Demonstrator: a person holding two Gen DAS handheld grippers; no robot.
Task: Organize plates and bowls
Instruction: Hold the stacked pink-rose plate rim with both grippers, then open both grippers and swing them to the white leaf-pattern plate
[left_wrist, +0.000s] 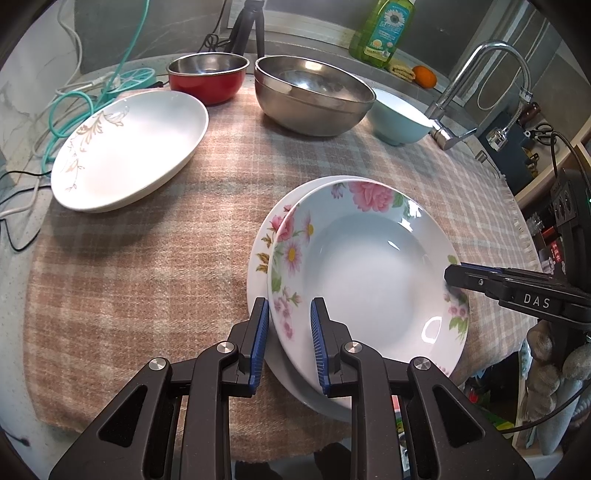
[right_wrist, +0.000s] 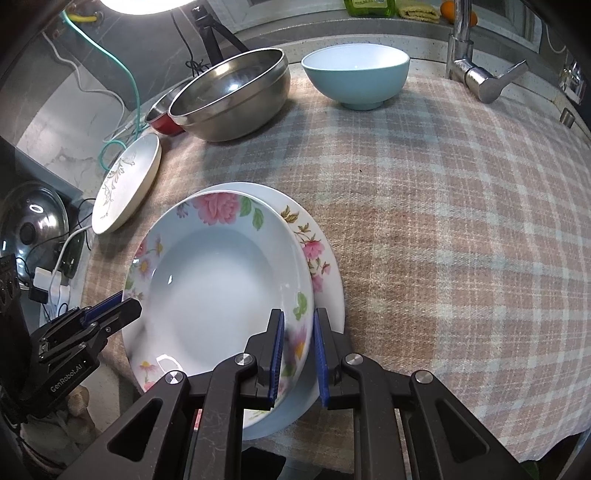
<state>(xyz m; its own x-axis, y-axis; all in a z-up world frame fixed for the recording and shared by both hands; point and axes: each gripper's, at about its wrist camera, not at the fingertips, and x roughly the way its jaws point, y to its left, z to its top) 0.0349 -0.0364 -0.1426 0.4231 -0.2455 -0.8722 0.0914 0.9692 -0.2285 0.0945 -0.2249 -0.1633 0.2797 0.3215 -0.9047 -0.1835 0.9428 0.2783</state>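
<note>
- Left gripper (left_wrist: 288, 343) pinches the rose soup plate's (left_wrist: 369, 273) lower-left rim.
- Right gripper (right_wrist: 298, 354) clamps its opposite rim.
- Plate sits off-centre on the dinner plate (left_wrist: 258, 254) below.

My plates and bowls on the checked cloth

My flower plate (left_wrist: 369, 273) sits tilted on a bigger flower plate (left_wrist: 258, 254). A white plate (left_wrist: 129, 147) lies left; red bowl (left_wrist: 207, 79), steel bowl (left_wrist: 314, 96), blue bowl (left_wrist: 399, 118) stand behind.

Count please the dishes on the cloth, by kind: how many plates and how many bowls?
Plates: 3 — deep floral plate, floral plate under it, white plate with gold leaves
Bowls: 3 — red bowl, steel bowl, light blue bowl
Total: 6
</note>
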